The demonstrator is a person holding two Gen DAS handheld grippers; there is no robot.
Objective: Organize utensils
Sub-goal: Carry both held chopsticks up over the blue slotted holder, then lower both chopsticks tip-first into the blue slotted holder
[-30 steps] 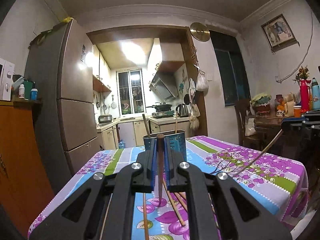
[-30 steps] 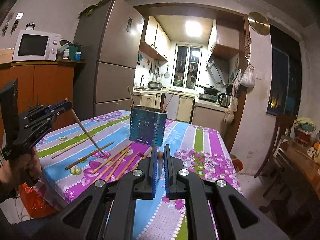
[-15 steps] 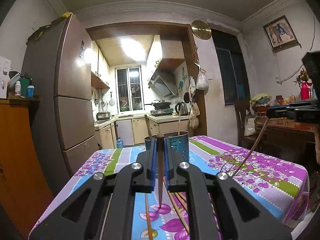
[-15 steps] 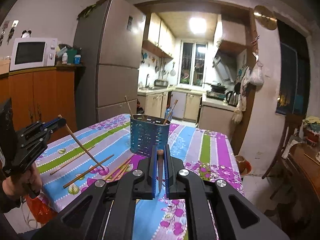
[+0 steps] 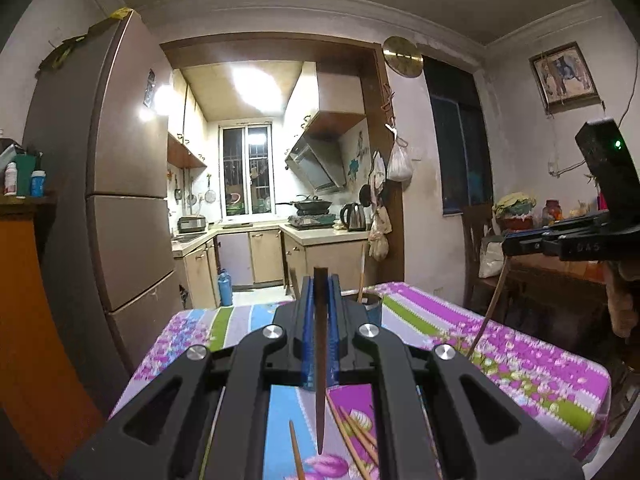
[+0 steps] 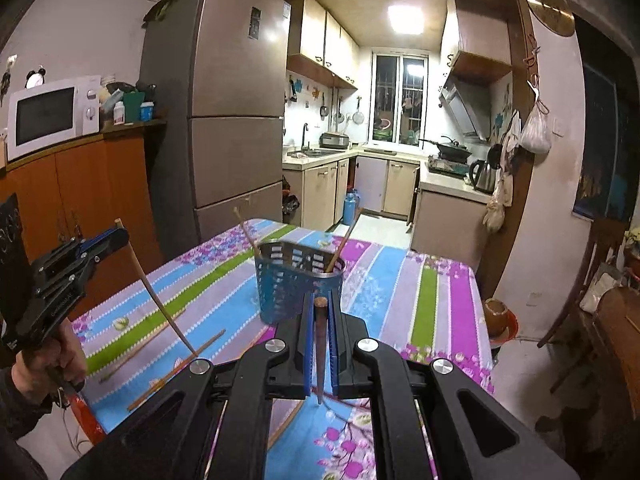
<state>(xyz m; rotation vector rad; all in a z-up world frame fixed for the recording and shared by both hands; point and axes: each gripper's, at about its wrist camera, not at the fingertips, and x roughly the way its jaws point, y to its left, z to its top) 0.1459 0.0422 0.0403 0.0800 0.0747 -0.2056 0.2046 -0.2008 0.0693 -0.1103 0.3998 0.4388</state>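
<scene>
A blue perforated metal utensil holder [image 6: 296,284] stands upright on the flowered tablecloth, with two chopsticks leaning in it [image 6: 344,244]. My right gripper [image 6: 320,305] is shut on a dark brown chopstick [image 6: 320,352] that hangs point down, just in front of the holder. My left gripper [image 5: 320,280] is shut on another brown chopstick [image 5: 320,368], held above the table. In the left wrist view the holder [image 5: 370,305] is mostly hidden behind the fingers. Each gripper shows in the other's view: the left gripper [image 6: 116,236] with its chopstick [image 6: 160,300], the right gripper [image 5: 514,246] with its chopstick [image 5: 490,312].
Several loose chopsticks [image 6: 176,368] lie on the table [image 6: 424,292] left of the holder, others below my left gripper [image 5: 352,436]. A hand [image 6: 44,364] holds the left gripper's handle. A fridge [image 6: 224,112] and a wooden cabinet [image 6: 80,196] stand behind; a chair and side table [image 5: 560,276] stand at the right.
Both grippers have risen with their chopsticks off the table. The right gripper has come closer to the holder, and the left gripper's chopstick tip has left the tablecloth.
</scene>
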